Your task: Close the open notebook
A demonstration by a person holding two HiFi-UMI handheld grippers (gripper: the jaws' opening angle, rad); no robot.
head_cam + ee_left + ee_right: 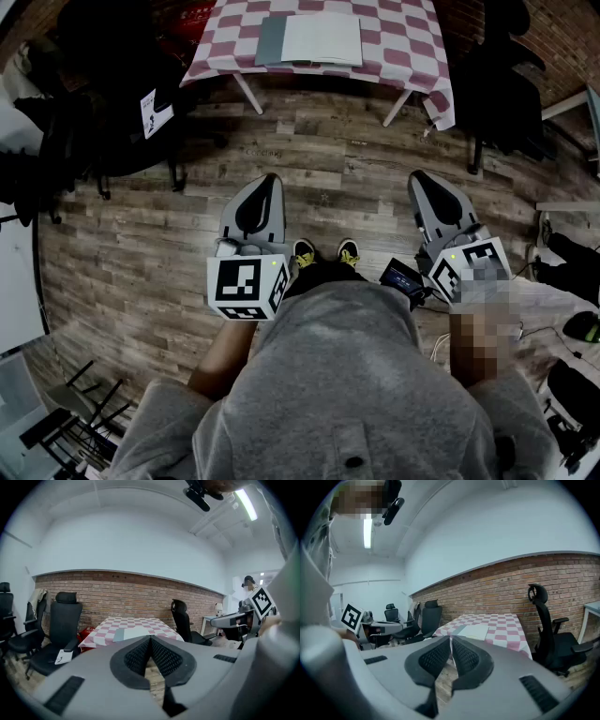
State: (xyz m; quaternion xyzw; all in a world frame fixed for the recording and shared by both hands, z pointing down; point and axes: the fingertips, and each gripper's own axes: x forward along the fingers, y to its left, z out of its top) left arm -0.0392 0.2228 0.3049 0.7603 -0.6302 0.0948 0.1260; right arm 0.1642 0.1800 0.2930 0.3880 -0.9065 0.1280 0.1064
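Both shut, empty: left tool (pixel 270 180), right tool (pixel 418 178). Table (pixel 403 47) far edge cut off; notebook (pixel 314 39) open, pages unreadable.

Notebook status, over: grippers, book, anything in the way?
Left gripper shut, empty; right gripper shut, empty. Notebook open on table ahead, untouched. Chairs flank table, none across the floor between.

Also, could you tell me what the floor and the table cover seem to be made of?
Floor: wood-look planks, matt, grain and seams showing; real wood or laminate unclear. Table cover: probably cloth, checked, its corner hanging in folds.
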